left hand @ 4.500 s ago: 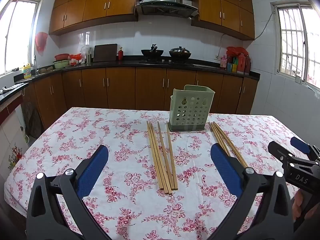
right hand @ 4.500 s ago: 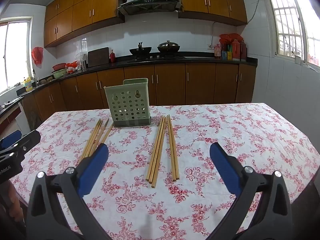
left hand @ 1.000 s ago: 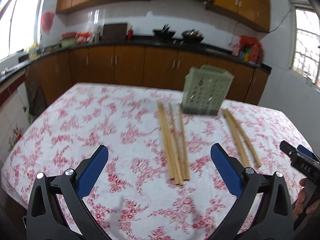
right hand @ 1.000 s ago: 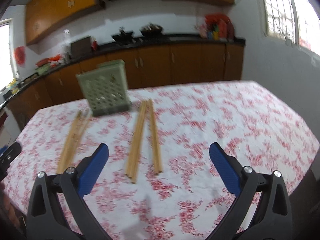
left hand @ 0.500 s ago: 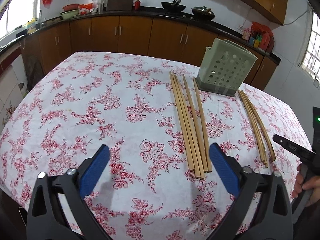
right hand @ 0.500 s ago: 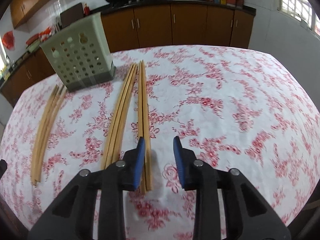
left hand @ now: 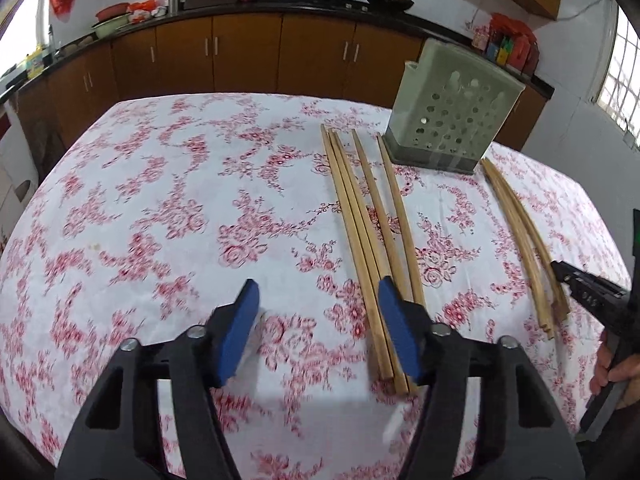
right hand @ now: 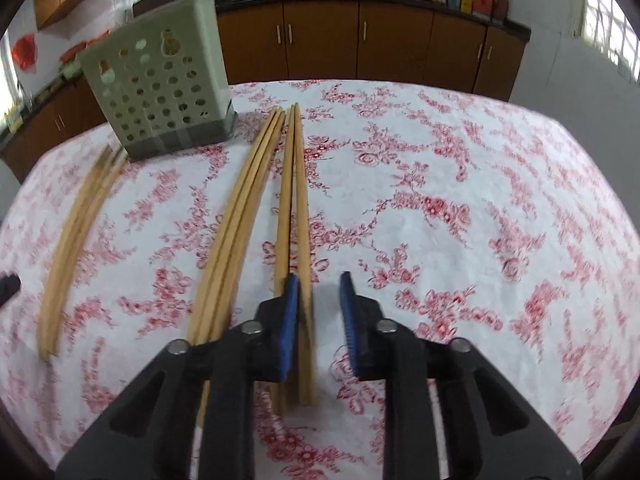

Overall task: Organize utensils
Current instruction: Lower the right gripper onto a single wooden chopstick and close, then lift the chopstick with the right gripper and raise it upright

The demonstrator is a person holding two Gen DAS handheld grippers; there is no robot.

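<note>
Under my right gripper (right hand: 318, 320) chopstick ends (right hand: 298, 240) were hidden, fingers nearly shut, grip unclear. Left gripper (left hand: 316, 328) closing over bare worktop (left hand: 160, 200); caddy (left hand: 452, 128) stood beyond.

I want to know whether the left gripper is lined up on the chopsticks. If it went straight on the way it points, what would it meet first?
Probably the flowered tablecloth. The closing left gripper has only bare cloth between its pads; the nearest chopsticks pass at its right pad, so it looks offset. Depth is hard to judge here.
</note>
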